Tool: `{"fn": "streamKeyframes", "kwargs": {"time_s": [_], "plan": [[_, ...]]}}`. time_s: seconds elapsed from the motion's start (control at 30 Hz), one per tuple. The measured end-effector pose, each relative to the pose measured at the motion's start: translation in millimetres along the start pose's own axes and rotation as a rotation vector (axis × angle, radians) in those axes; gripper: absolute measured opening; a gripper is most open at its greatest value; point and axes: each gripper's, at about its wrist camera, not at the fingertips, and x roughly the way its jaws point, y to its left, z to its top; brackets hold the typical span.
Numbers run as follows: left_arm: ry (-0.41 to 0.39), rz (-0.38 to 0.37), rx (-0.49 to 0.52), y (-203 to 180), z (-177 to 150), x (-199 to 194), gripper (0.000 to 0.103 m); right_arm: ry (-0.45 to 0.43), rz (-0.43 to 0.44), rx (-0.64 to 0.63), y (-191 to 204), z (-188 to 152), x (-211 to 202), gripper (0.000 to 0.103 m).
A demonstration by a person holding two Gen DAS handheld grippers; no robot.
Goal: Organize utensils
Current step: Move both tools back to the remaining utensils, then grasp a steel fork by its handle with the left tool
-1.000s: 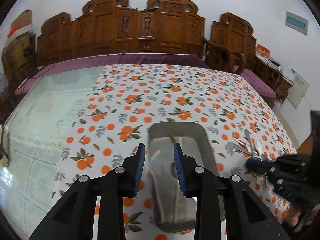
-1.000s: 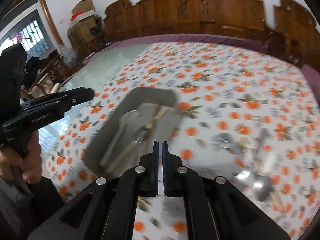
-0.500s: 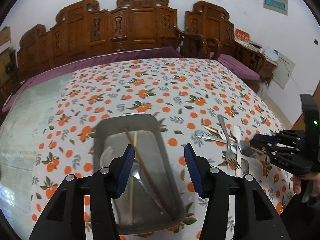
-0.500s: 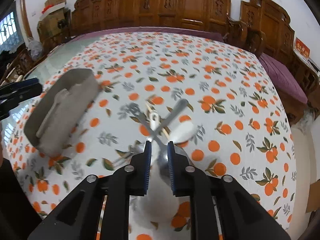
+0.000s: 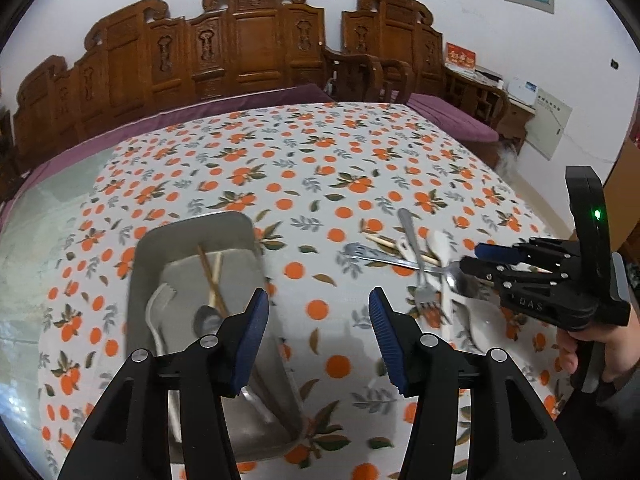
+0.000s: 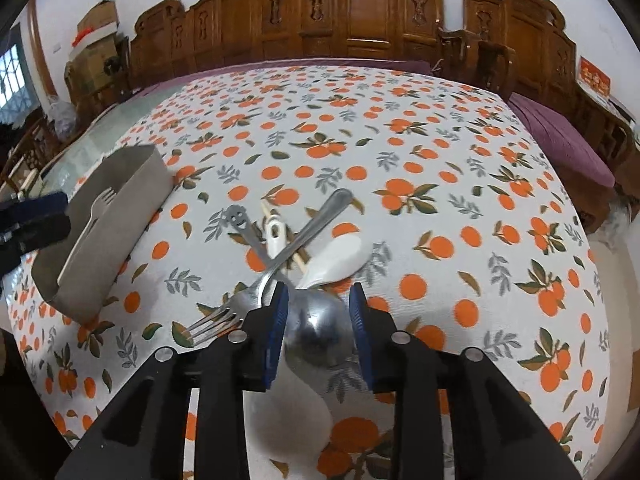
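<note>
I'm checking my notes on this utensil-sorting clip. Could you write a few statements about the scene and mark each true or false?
1. The grey tray already holds chopsticks. True.
2. The metal spoon bowl lies between the right gripper pads. True.
3. The left gripper grips a fork. False: it is open, with only tablecloth between its pads.
4. The metal fork lies in the tray. False: it lies on the tablecloth in the pile.

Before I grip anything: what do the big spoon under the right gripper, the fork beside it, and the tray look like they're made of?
Big spoon: polished metal, likely steel; its bowl mirrors the room. Fork: the same bright, reflective metal. Tray: dull grey with a matte finish, probably brushed metal, though plastic can't be ruled out.
</note>
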Motion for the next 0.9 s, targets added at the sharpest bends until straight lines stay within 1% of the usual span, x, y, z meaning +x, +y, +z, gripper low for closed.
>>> {"fn": "streamKeyframes", "kwargs": {"time_s": [0.17,0.27,0.4,0.53,0.63,0.73,0.87,0.9], "plan": [[0.014,-0.013,0.055,-24,-2,10,0.050,-0.022,-0.025,0.021,-18,0,-7,0.034],[0.032,-0.028,0.069,-36,-1,19,0.050,-0.025,-0.037,0.043,-29,-1,-8,0.034],[0.058,-0.043,0.085,-51,1,33,0.045,-0.019,-0.043,0.072,-44,-2,-6,0.034],[0.107,-0.044,0.099,-63,1,56,0.043,-0.011,-0.036,0.099,-55,-2,-3,0.034],[0.140,-0.053,0.088,-66,3,73,0.038,-0.012,-0.035,0.106,-59,-1,-1,0.034],[0.155,-0.077,0.057,-68,11,87,0.038,-0.009,-0.035,0.104,-59,0,1,0.034],[0.167,-0.081,0.063,-76,19,99,0.036,-0.023,-0.013,0.111,-60,1,-1,0.034],[0.178,-0.081,0.064,-77,21,103,0.033,-0.028,-0.006,0.116,-61,2,-2,0.034]]}}
